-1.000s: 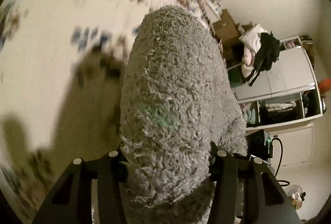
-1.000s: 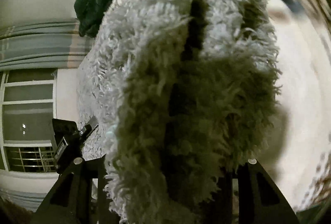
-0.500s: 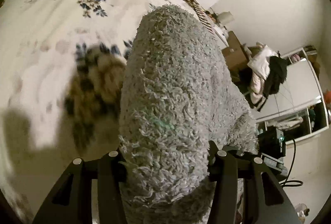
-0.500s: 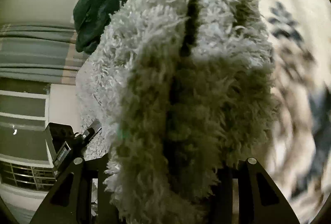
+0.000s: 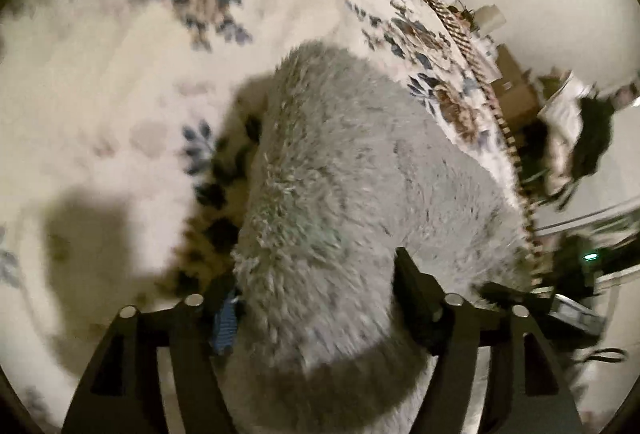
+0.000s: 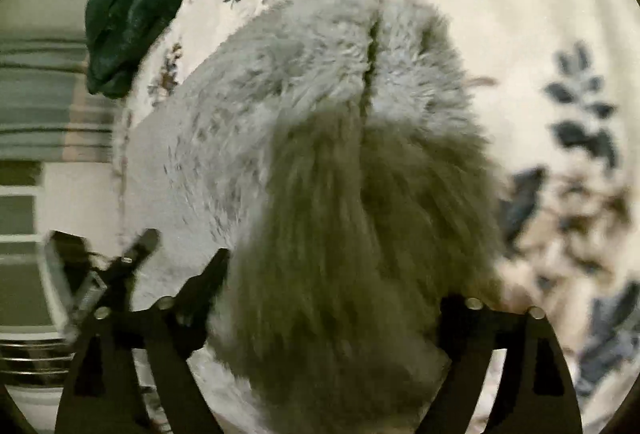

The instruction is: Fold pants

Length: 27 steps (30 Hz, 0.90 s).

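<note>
Bed: a floral bedspread (image 5: 120, 73) covers the whole work surface; its patterned border runs down the right side of the left wrist view, with room clutter beyond.
Pants: the grey fleece pants (image 5: 352, 169) lie on the bedspread, spreading away from both grippers. The near end is bunched and raised between the fingers in each view. The right wrist view shows a dark seam or fold line (image 6: 370, 73) running up the middle of the bundle.
Dark green cloth: a separate garment (image 6: 136, 1) sits at the far edge of the bed, well apart from the pants.
Left gripper: the left gripper (image 5: 316, 298) has its jaws opening; fleece is between them, and the right finger (image 5: 416, 286) stands clear of the pile, so the pads no longer press.
Right gripper: the right gripper (image 6: 340, 294) also has its jaws opening, wide, with thick fleece between them and no visible clamp on it.
Step, judged: release of the carried end onto the bed, a fold being laid down.
Risk, snagging: long pile may cling to the pads; lifting away too soon could drag the top layer back and undo the fold.
Risk, misalignment: the near end looks bunched, so layers may settle crooked.
Risk, edge: in the left wrist view the pants reach close to the bed's border; a tug could slide them off.
</note>
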Each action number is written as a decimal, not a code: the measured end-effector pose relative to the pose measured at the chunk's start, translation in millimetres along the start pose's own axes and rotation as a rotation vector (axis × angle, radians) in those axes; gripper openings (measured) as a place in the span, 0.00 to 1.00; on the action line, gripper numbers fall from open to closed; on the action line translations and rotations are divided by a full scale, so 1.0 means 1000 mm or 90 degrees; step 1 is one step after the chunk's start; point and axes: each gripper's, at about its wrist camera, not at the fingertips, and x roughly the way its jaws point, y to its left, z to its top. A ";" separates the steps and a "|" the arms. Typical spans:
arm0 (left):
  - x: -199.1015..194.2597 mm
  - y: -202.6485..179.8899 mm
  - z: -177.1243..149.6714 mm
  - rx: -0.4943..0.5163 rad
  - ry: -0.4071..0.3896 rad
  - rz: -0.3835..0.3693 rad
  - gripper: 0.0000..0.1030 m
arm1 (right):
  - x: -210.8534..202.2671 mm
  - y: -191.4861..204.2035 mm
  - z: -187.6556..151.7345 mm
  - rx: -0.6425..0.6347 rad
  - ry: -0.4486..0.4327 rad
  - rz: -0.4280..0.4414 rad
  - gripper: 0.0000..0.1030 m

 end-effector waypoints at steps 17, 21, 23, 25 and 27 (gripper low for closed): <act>-0.136 -0.091 -0.066 0.121 -0.139 0.270 0.83 | -0.189 0.119 -0.157 -0.129 -0.250 -0.368 1.00; -0.192 -0.119 -0.090 0.118 -0.160 0.267 0.83 | -0.252 0.140 -0.202 -0.137 -0.286 -0.371 1.00; -0.222 -0.136 -0.105 0.125 -0.173 0.267 0.83 | -0.285 0.149 -0.227 -0.143 -0.304 -0.366 1.00; -0.248 -0.152 -0.120 0.130 -0.183 0.268 0.83 | -0.323 0.160 -0.255 -0.147 -0.321 -0.357 1.00; -0.279 -0.171 -0.137 0.136 -0.196 0.267 0.83 | -0.352 0.169 -0.277 -0.149 -0.339 -0.351 1.00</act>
